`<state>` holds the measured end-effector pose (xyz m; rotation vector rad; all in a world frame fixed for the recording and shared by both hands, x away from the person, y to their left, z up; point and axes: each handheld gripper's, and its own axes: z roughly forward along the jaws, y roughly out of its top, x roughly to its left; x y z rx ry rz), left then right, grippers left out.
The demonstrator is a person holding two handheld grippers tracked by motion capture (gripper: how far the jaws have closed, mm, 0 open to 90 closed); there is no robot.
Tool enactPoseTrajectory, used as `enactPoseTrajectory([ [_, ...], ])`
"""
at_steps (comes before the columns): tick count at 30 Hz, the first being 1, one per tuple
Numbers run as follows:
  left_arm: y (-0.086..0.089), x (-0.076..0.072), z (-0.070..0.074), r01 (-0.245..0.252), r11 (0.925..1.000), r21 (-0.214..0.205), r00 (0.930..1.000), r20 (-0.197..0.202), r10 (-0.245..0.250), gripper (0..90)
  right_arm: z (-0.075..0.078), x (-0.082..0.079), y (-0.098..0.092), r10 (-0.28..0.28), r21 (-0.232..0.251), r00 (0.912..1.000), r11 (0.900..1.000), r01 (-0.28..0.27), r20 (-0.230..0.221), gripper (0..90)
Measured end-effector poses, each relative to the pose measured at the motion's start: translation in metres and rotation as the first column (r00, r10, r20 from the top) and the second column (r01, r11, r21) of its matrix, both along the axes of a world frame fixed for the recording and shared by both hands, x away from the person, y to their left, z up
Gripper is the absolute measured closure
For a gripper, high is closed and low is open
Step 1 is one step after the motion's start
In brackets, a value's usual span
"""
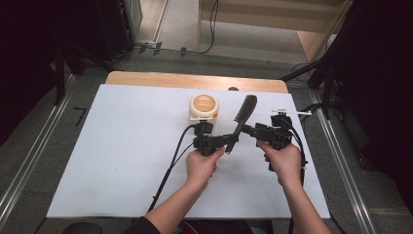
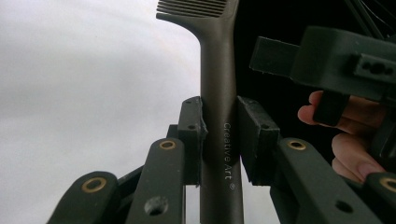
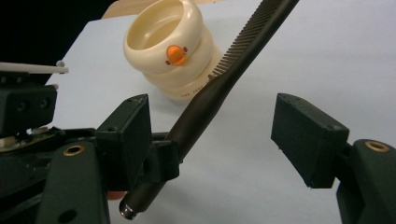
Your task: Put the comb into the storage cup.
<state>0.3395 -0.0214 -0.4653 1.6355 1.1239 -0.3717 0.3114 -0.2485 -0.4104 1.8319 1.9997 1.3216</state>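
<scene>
White-covered surface (image 1: pixel 122 146), high view: left tongs (image 1: pixel 229 142) pinch dark plastic comb (image 1: pixel 244 111) beside cream ringed cup (image 1: pixel 203 107) | left gripper view: pads clamp the handle | right gripper view: right tongs (image 3: pixel 224 130) spread around comb, handover likely; next, close squarely.

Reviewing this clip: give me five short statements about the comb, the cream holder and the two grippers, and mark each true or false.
1. The left gripper is clamped on the handle of the dark brown plastic comb. True.
2. The right gripper is shut on the comb. False: its jaws stand wide apart, with the comb's handle between them and untouched by the right-hand pad.
3. The cream ringed plastic holder with an orange button lies tipped on its side. False: it stands upright, mouth up.
4. The comb's teeth end lies away from the person, near the holder. True.
5. The comb stands inside the holder. False: it is outside, beside it, held by the left gripper.
</scene>
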Motion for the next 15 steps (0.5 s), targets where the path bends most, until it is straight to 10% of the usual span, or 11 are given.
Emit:
enactPoseTrajectory([
  [15,-0.003,-0.004,-0.002,-0.034,0.9989,-0.032,0.9993,0.014,0.034,73.2,-0.008,0.016,0.010,-0.041,0.006,0.9968,0.9991,0.042,-0.068,31.5],
])
